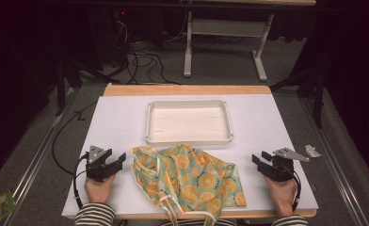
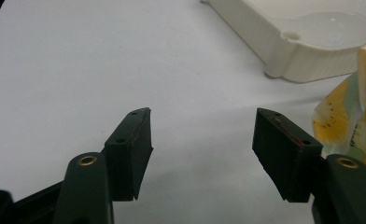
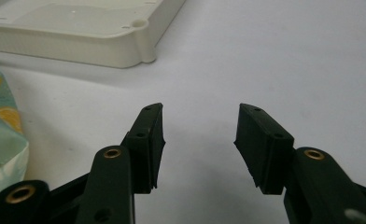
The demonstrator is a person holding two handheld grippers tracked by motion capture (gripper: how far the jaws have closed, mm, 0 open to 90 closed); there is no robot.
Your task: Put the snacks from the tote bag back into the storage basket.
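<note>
Two hand-held grippers are shown flanking a crumpled cloth bag [image 1: 187,176] on a white table [image 1: 121,122]. The left gripper [image 1: 119,160] is held at the bag's left edge and the right gripper [image 1: 259,160] at its right, each aimed inward; this symmetric placing is judged to prepare a two-sided pick-up, one edge to each gripper.

In the left gripper view, the left gripper [image 2: 202,149] is seen with its jaws apart and nothing between them; only bare table lies in the gap, and a fold of the bag [image 2: 344,116] stands just outside the right-hand finger [image 2: 284,149]. In the right gripper view, the right gripper [image 3: 200,144] is likewise seen with jaws apart and empty, though parted less widely; the bag [image 3: 1,140] lies well to the left of the left-hand finger [image 3: 146,144].

The bag is soft, thin printed fabric, pale green with orange citrus slices, rumpled into loose folds, with cream drawstrings or straps trailing at its near edge. Beyond the fingertips of both grippers a shallow rectangular tray [image 1: 149,127] is set, empty, of smooth cream plastic with rounded corners and a raised rim; it is judged to be the likely destination. The fingers are matte black, wedge-shaped, with ribbed inner pads and brass-coloured pivot bushings.
</note>
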